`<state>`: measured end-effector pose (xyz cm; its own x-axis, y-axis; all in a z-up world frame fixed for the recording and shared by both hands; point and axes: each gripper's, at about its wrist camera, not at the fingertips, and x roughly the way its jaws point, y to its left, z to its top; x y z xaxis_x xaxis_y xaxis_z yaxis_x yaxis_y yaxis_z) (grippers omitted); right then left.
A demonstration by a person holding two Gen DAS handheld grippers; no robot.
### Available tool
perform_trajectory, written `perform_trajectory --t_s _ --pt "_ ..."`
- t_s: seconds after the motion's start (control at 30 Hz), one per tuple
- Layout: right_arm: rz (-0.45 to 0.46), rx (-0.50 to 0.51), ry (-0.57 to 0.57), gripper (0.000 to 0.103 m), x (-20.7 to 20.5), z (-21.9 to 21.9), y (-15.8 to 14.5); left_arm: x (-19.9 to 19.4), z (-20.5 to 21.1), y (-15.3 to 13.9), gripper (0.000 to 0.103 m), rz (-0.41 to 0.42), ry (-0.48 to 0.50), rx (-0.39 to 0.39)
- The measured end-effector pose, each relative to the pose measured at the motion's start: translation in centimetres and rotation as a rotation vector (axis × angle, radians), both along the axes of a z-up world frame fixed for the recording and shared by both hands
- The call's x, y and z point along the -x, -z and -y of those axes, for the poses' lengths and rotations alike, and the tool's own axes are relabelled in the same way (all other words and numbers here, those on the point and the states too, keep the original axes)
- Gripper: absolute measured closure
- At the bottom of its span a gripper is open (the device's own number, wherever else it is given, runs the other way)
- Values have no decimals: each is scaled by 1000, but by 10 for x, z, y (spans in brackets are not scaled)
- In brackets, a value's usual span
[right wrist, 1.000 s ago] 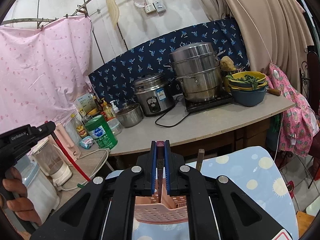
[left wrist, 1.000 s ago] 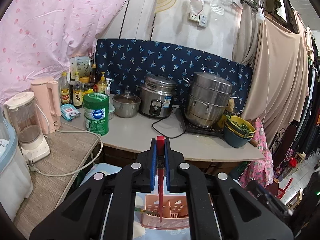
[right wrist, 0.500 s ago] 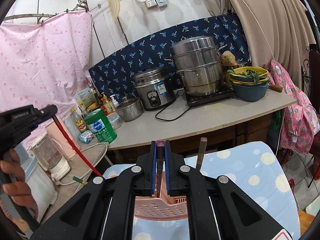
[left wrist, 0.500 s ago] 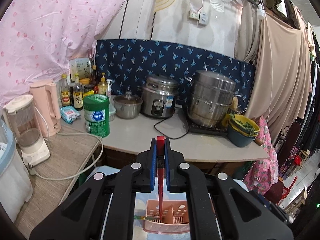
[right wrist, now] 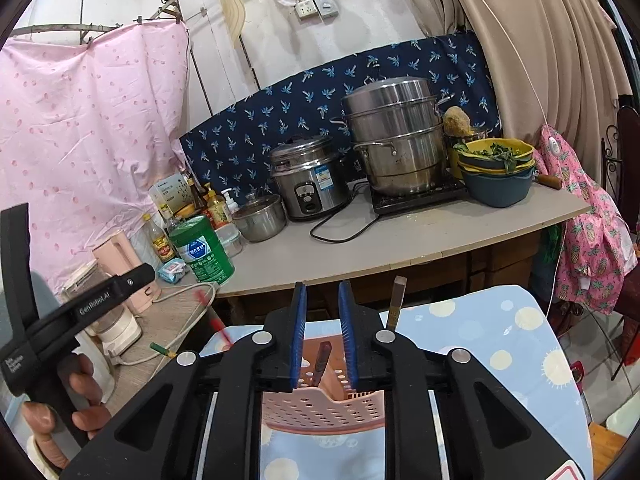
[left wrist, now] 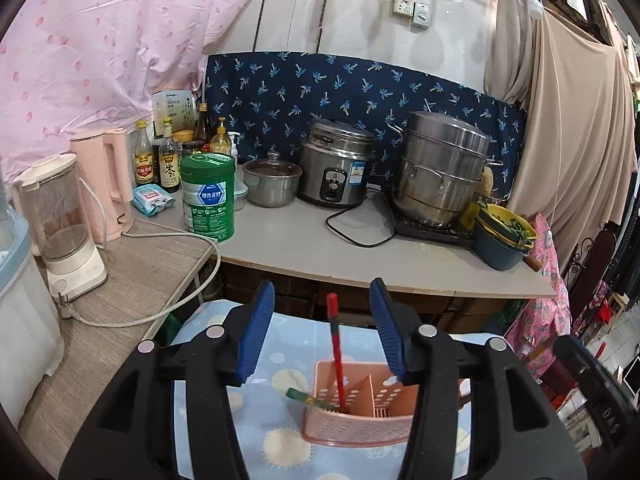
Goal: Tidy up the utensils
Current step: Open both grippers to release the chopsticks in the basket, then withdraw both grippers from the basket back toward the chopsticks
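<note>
Left claw is opening around the light, stiff, slippery red chopstick, lower centre in the pink caddy; regrip near its top.

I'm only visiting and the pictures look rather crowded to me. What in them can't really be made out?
- Bottom of the pink basket: left view, its corners sit behind the left tongs.
- Red stick: its lower end is down inside the basket; in the right view it is a blur.
- Dark-handled utensil: right view, only the handle shows between the opening right tongs.
- Bottle labels: too small to read.
</note>
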<state>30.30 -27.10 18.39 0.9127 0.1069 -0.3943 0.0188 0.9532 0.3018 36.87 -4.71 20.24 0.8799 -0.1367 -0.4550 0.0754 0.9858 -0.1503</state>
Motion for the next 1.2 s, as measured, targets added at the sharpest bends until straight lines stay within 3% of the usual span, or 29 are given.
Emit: perform_trajectory --t_s 0.1,0.23,0.47,0.9,1.2 --pt "5 -2 -7 84 13 1 -4 12 -2 1 56 -1 -1 -18" --pt "9 13 -5 74 34 -2 -5 32 -7 4 56 -10 6 -26" --pt "-20 4 -14 74 79 -4 6 77 -21 20 56 -64 4 -41" --pt "-127 43 -29 73 165 -26 57 162 -44 76 56 -175 22 -86" --pt "-240 81 -35 73 211 -50 111 216 -45 125 56 -251 40 -133"
